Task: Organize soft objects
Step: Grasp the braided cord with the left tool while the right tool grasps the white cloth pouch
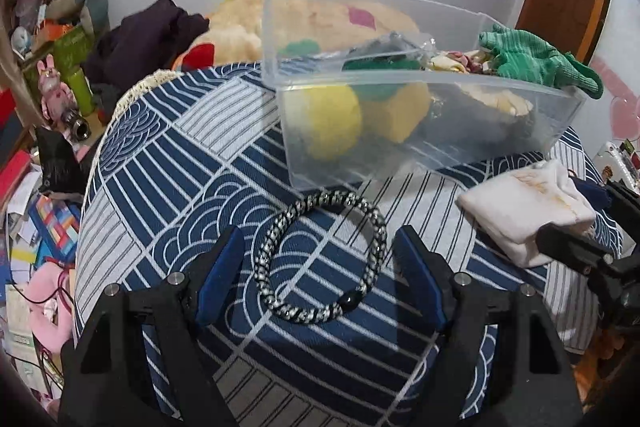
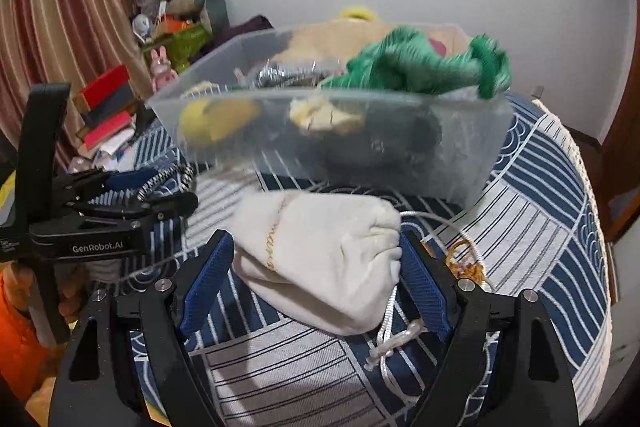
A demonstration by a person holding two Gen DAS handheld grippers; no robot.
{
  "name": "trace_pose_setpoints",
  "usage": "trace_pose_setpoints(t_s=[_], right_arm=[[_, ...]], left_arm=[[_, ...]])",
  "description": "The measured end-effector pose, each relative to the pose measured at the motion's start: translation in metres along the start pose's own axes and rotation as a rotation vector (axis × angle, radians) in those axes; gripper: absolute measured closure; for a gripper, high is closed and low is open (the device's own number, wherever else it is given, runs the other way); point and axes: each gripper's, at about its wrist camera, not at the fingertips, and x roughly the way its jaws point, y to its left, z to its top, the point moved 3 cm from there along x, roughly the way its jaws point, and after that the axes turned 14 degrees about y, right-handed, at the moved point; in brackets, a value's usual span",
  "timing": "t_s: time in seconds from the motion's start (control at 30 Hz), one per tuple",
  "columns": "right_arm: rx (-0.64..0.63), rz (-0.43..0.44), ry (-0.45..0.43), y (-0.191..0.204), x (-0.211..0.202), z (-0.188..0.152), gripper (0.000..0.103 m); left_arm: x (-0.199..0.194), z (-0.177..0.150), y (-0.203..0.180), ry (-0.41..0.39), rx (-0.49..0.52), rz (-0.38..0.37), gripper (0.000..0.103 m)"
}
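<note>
1. The white drawstring pouch (image 2: 320, 259) is framed between the spread fingers of the right gripper (image 2: 316, 283) on the patterned tablecloth (image 2: 552, 211).
2. The braided bracelet (image 1: 324, 255) is bracketed by the parted left gripper (image 1: 320, 275), before the clear bin (image 1: 420, 123).

The bin (image 1: 420, 115) is clear, glossy plastic. The pouch (image 2: 320, 259) is soft matt white cloth with a twisted cord (image 2: 390, 339). The ring (image 1: 320, 255) is braided rope. The tablecloth (image 1: 180, 187) is woven fabric.

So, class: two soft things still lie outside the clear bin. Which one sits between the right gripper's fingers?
The white drawstring pouch; the braided black-and-white cord ring lies between the left gripper's fingers instead.
</note>
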Motion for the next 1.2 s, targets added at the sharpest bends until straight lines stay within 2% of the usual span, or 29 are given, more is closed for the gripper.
trace_pose_setpoints(t_s=[0.07, 0.13, 0.2, 0.33, 0.4, 0.43, 0.63, 0.83, 1.0, 1.2], right_arm=[[-0.006, 0.001, 0.005, 0.0, 0.0, 0.001, 0.022], [-0.008, -0.012, -0.002, -0.001, -0.002, -0.001, 0.027], [-0.002, -0.031, -0.004, -0.005, -0.003, -0.003, 0.042], [0.016, -0.039, -0.015, -0.013, -0.008, -0.004, 0.058], [0.027, -0.035, -0.022, -0.018, -0.011, -0.005, 0.07], [0.03, -0.03, -0.024, -0.02, -0.012, -0.006, 0.072], [0.019, -0.012, -0.054, -0.019, -0.027, -0.013, 0.077], [0.023, -0.001, -0.131, -0.019, -0.058, -0.013, 0.077], [0.014, -0.018, -0.226, -0.021, -0.092, 0.001, 0.077], [0.01, -0.041, -0.323, -0.019, -0.111, 0.029, 0.077]], left_arm=[[0.0, 0.001, -0.003, -0.01, 0.0, -0.024, 0.028], [-0.001, 0.0, -0.005, -0.018, 0.01, -0.026, 0.043], [-0.003, -0.002, -0.008, -0.028, 0.016, -0.021, 0.052], [-0.007, -0.007, -0.009, -0.037, 0.032, -0.02, 0.075], [-0.01, -0.011, -0.012, -0.04, 0.043, -0.022, 0.084], [-0.012, -0.012, -0.012, -0.041, 0.049, -0.024, 0.089], [-0.028, -0.016, -0.019, -0.064, 0.082, -0.036, 0.091], [-0.061, -0.01, -0.033, -0.142, 0.115, -0.054, 0.091], [-0.091, 0.004, -0.042, -0.224, 0.136, -0.07, 0.091], [-0.112, 0.03, -0.045, -0.304, 0.135, -0.067, 0.091]])
